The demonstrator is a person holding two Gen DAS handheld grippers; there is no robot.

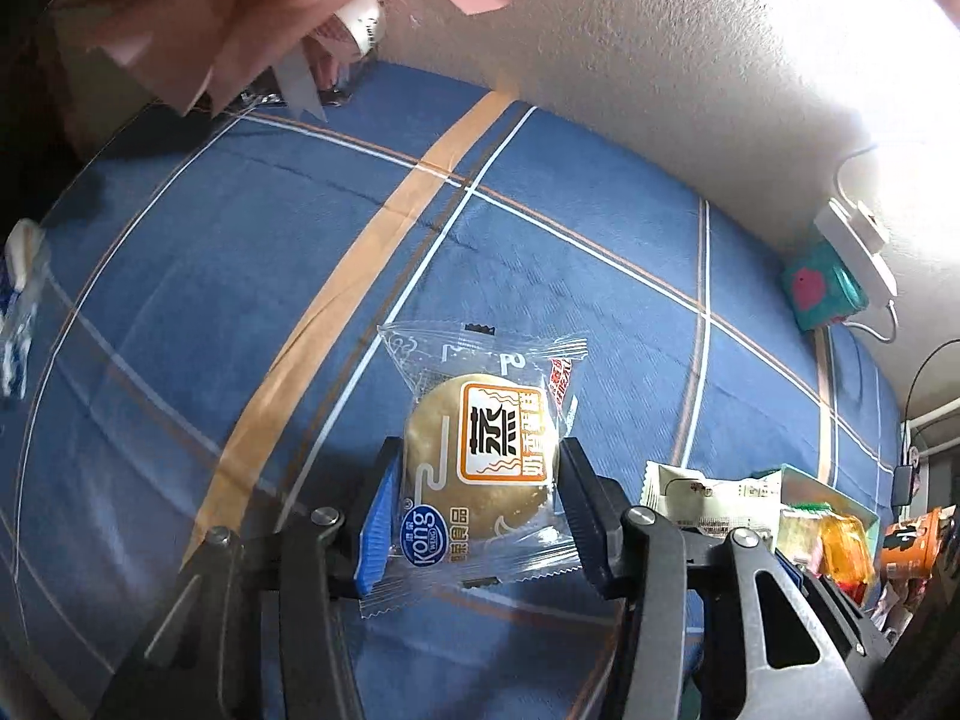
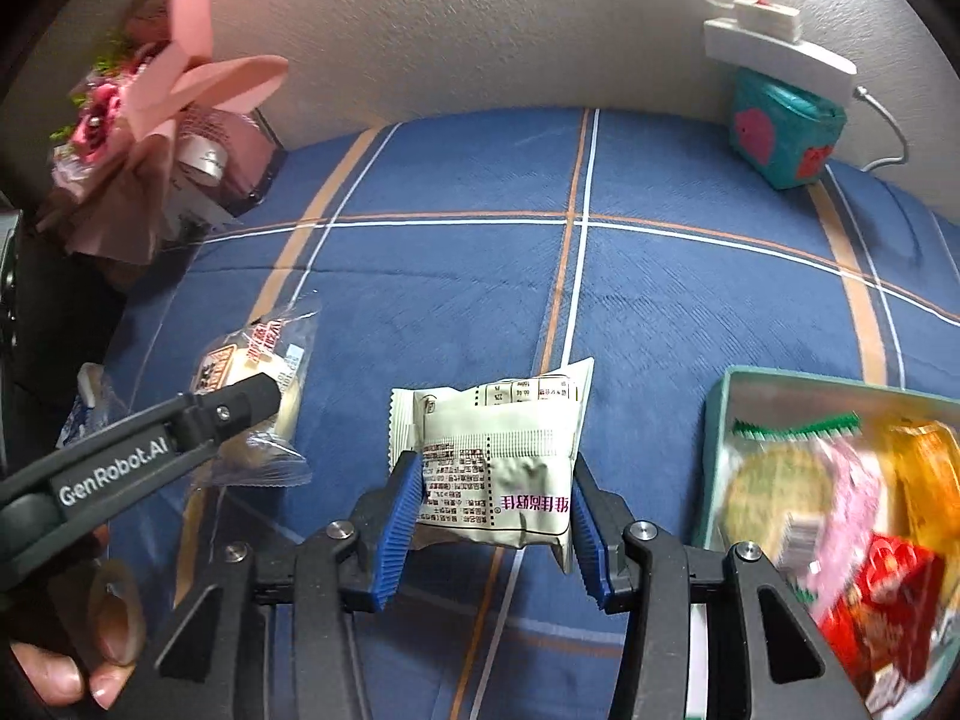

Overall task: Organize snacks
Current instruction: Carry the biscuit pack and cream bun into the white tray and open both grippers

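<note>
Aloft over blue plaid cloth (image 2: 690,300): left tool (image 1: 477,501) clenched on round cake packet (image 1: 480,450), right tool (image 2: 492,507) clenched on pale snack pouch (image 2: 492,456), just left of teal snack box (image 2: 717,450).

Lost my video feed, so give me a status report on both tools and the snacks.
Left tool shut on round cake packet. Right tool shut on white snack packet. Snack box to the right, part filled. Nothing in the way.

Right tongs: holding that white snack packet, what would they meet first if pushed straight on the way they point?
Probably the blue checked cloth just beyond the white packet in the right tongs. Nothing else lies ahead; the snack box sits off to the side, though depth is unclear.
</note>
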